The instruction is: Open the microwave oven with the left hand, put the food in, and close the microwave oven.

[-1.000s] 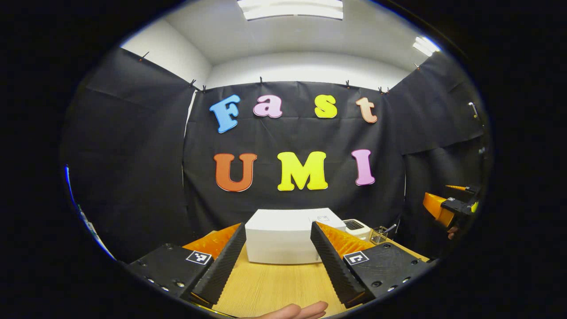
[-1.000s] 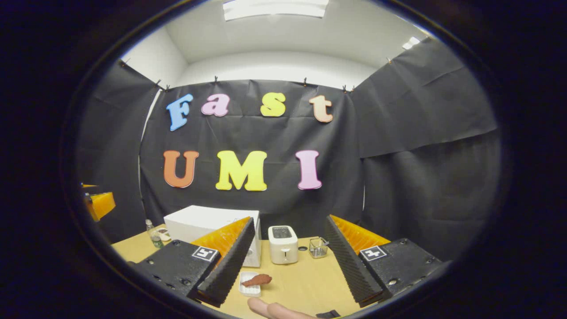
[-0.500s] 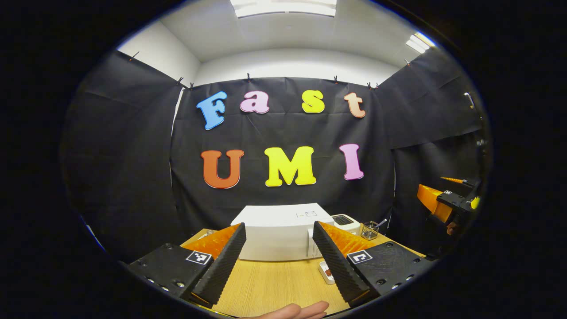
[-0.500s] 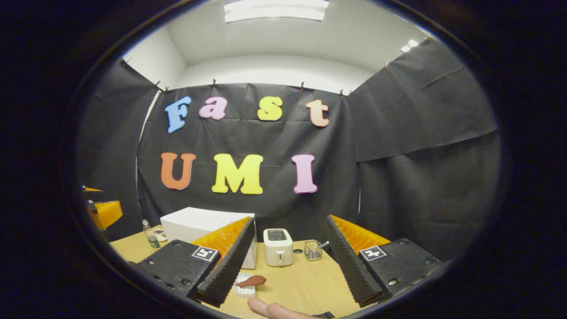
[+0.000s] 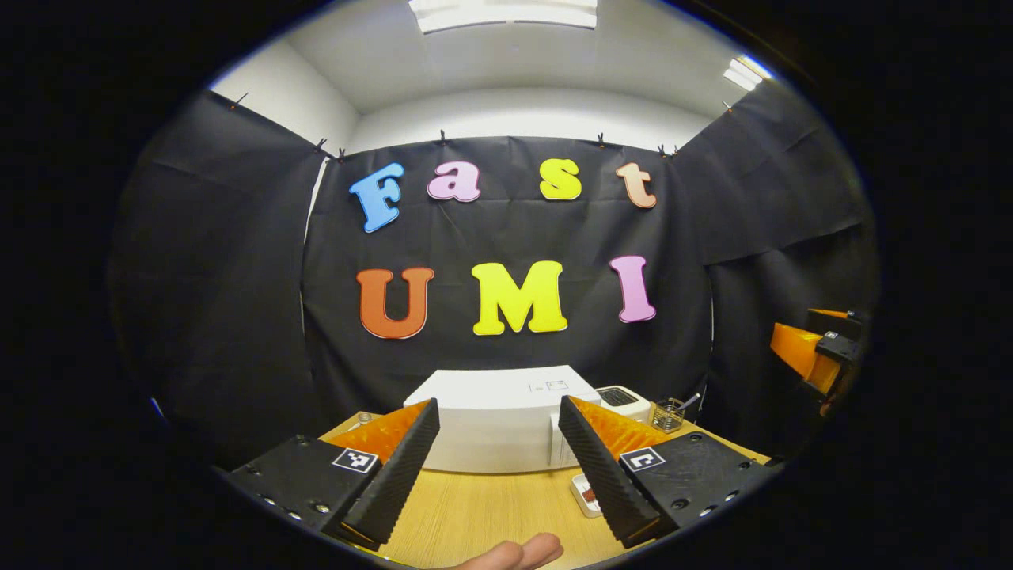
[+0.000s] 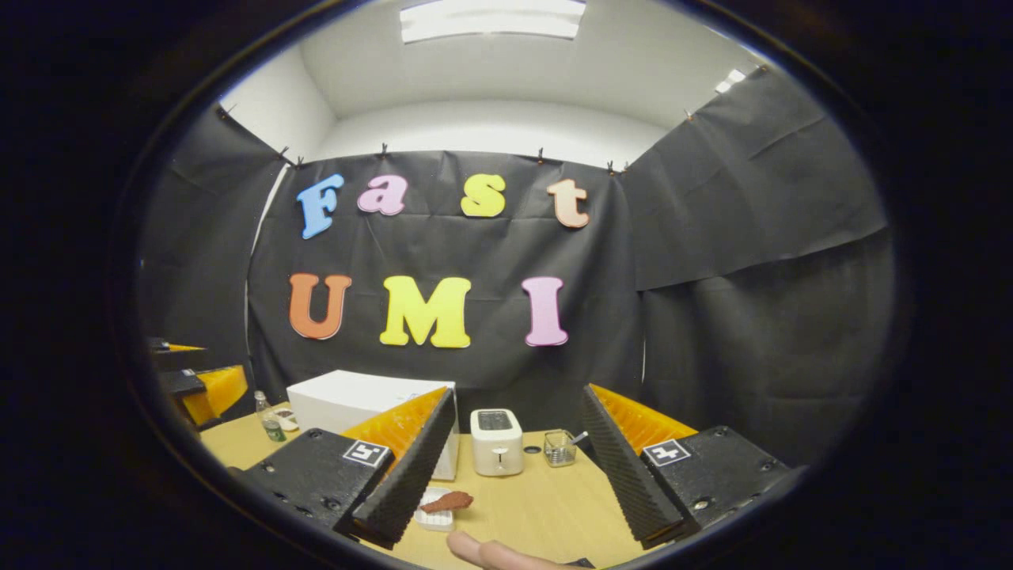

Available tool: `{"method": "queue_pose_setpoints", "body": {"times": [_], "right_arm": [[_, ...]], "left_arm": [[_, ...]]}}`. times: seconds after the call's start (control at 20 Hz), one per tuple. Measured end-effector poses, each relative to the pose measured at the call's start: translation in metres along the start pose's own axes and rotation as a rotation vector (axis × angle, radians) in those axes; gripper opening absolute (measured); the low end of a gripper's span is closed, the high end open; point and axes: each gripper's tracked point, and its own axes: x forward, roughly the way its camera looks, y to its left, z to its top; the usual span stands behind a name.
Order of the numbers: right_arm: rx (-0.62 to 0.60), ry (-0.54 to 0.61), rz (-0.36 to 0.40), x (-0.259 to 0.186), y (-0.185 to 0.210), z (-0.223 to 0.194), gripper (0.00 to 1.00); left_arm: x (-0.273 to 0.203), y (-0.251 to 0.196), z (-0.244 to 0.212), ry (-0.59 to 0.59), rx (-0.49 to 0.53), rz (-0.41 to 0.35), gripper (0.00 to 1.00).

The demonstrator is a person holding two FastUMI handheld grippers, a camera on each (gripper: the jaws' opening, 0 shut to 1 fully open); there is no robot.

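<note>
Left gripper view has shifted over the last second: the microwave (image 5: 498, 419) now sits lower centre with more of its right end showing, and the small tray of food (image 5: 587, 495) has come into sight at the lower right, just beside the gripper's right finger. That suggests the left gripper (image 5: 500, 467) is lining up on the microwave, whose door looks closed, so nothing of the task is done yet. Its fingers stand wide apart and hold nothing. The other gripper (image 5: 815, 356) hangs at the right edge of the frame, well apart from the microwave.

Right gripper view shows the right gripper (image 6: 514, 471) also spread wide and empty, with the food (image 6: 447, 501) on its white tray (image 6: 434, 518) at the lower centre, near the inner edge of the left finger. The toaster (image 6: 496, 442) and a small wire basket (image 6: 559, 447) stand behind, just right of the microwave. Bare counter (image 6: 538, 507) lies in front of the toaster, giving room to approach; the counter's front edge is hidden. A small bottle (image 6: 271, 423) stands at the lower left.
</note>
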Motion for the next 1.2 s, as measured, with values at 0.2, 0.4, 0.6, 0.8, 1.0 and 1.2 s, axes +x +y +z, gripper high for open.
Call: {"method": "queue_pose_setpoints", "body": {"times": [0.2, 0.4, 0.6, 0.8, 1.0, 1.2], "right_arm": [[0.007, 0.022, -0.005, 0.008, -0.011, -0.013, 1.00], [0.022, 0.042, -0.016, 0.017, -0.027, -0.026, 1.00], [0.029, 0.068, -0.011, 0.028, -0.037, -0.040, 1.00], [0.032, 0.077, -0.005, 0.039, -0.044, -0.049, 1.00], [0.008, 0.101, 0.004, 0.046, -0.049, -0.066, 1.00], [0.015, 0.116, -0.006, 0.052, -0.059, -0.076, 1.00]], "left_arm": [[0.046, -0.030, -0.040, 0.056, 0.017, -0.054, 0.95], [0.105, -0.055, -0.084, 0.101, -0.051, -0.095, 0.95], [0.167, -0.075, -0.136, 0.140, -0.081, -0.116, 0.95], [0.217, -0.092, -0.193, 0.225, -0.108, -0.122, 0.94], [0.246, -0.111, -0.222, 0.238, -0.118, -0.126, 0.93], [0.269, -0.119, -0.244, 0.249, -0.142, -0.111, 0.80]]}}
